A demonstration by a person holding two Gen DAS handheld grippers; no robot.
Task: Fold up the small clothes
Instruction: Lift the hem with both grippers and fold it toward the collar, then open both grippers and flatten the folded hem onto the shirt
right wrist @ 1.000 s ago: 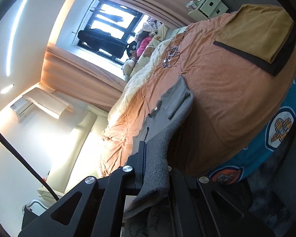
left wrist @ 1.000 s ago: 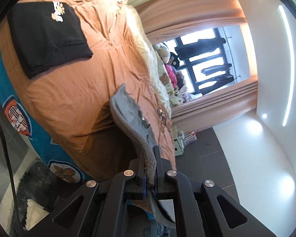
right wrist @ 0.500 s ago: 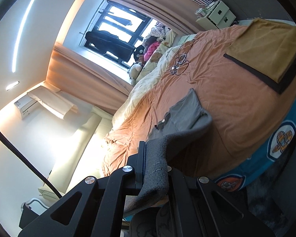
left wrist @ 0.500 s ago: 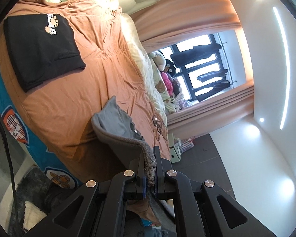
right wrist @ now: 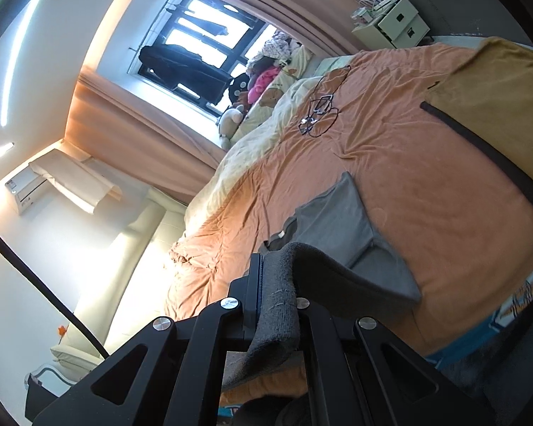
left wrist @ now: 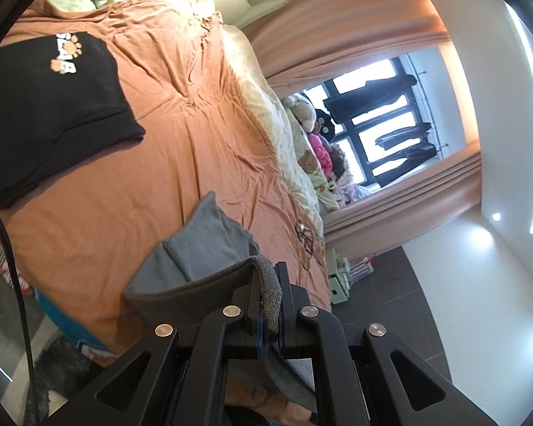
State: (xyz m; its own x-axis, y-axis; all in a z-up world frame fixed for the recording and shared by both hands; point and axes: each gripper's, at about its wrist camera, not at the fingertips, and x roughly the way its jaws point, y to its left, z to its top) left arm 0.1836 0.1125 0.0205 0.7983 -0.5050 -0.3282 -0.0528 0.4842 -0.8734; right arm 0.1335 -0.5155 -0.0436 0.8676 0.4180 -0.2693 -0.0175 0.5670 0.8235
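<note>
Right now, over the orange bed (left wrist: 131, 213), the grey garment (left wrist: 202, 248) lies half spread with its near edge lifted, my left claw (left wrist: 270, 323) and right claw (right wrist: 277, 305) each clamped on a corner, mid-fold, so next I should carry both corners forward evenly.

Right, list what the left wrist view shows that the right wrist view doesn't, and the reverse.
Only the left wrist view shows the folded black top with a paw print. Only the right wrist view shows the yellow folded garment and the wall air conditioner. Both show the gray garment pinched by the left tool and the right tool, the orange bedspread, the tangled cable, the window and the stuffed toys.
</note>
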